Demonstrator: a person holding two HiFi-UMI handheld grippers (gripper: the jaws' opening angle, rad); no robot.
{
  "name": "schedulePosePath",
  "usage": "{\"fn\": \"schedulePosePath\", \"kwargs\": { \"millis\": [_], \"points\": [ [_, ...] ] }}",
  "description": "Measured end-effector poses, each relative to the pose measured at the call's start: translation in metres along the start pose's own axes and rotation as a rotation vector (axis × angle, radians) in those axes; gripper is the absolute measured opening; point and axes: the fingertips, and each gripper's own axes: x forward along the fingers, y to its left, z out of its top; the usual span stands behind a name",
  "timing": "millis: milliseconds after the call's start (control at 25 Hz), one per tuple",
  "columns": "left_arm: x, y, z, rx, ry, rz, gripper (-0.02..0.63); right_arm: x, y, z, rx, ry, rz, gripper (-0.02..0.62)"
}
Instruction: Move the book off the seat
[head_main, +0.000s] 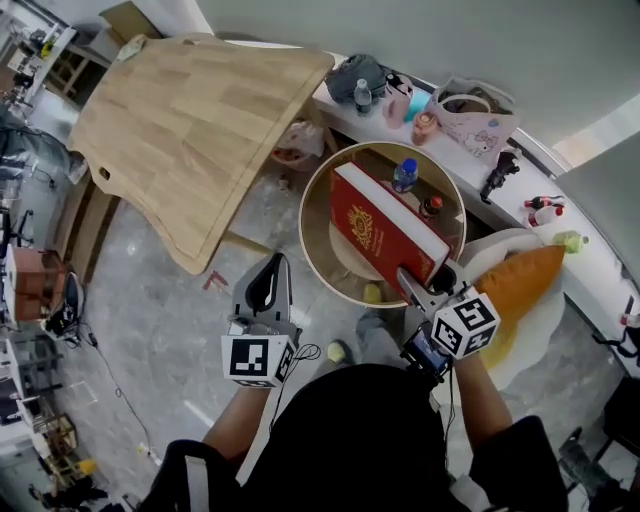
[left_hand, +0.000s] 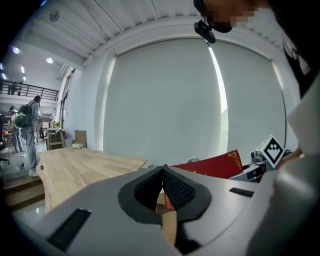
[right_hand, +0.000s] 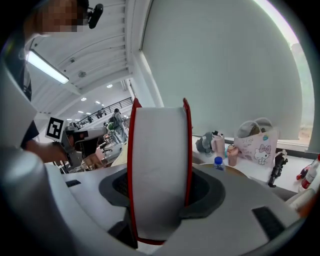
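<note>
A thick red book (head_main: 385, 232) with a gold emblem stands tilted over the round wooden seat (head_main: 318, 255). Whether its far end touches the seat I cannot tell. My right gripper (head_main: 422, 287) is shut on the book's near lower corner. In the right gripper view the white page edge of the book (right_hand: 160, 150) fills the gap between the pads, which press on the red covers at my right gripper (right_hand: 159, 187). My left gripper (head_main: 268, 285) hovers over the floor left of the seat, shut and empty. In its own view the left gripper (left_hand: 162, 187) shows both pads meeting, with the book (left_hand: 215, 165) beyond.
A blue-capped bottle (head_main: 404, 174) and a dark bottle (head_main: 431, 207) stand at the seat's far side. An orange carrot plush (head_main: 520, 280) lies on a white round seat to the right. A large wooden tabletop (head_main: 190, 120) spreads at the left. A ledge (head_main: 340, 105) behind holds bags and bottles.
</note>
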Motion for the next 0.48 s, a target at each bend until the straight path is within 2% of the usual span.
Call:
{"fn": "schedulePosePath", "kwargs": {
  "millis": [240,480],
  "points": [
    [0.026,0.004,-0.019,0.0,0.077,0.034,0.011,0.05,-0.041,-0.051,0.083,0.14,0.073,0.238],
    [0.058,0.013,-0.04,-0.007,0.119,0.048,0.011,0.101,-0.081,-0.101,0.18,0.268,0.144,0.238]
  ]
}}
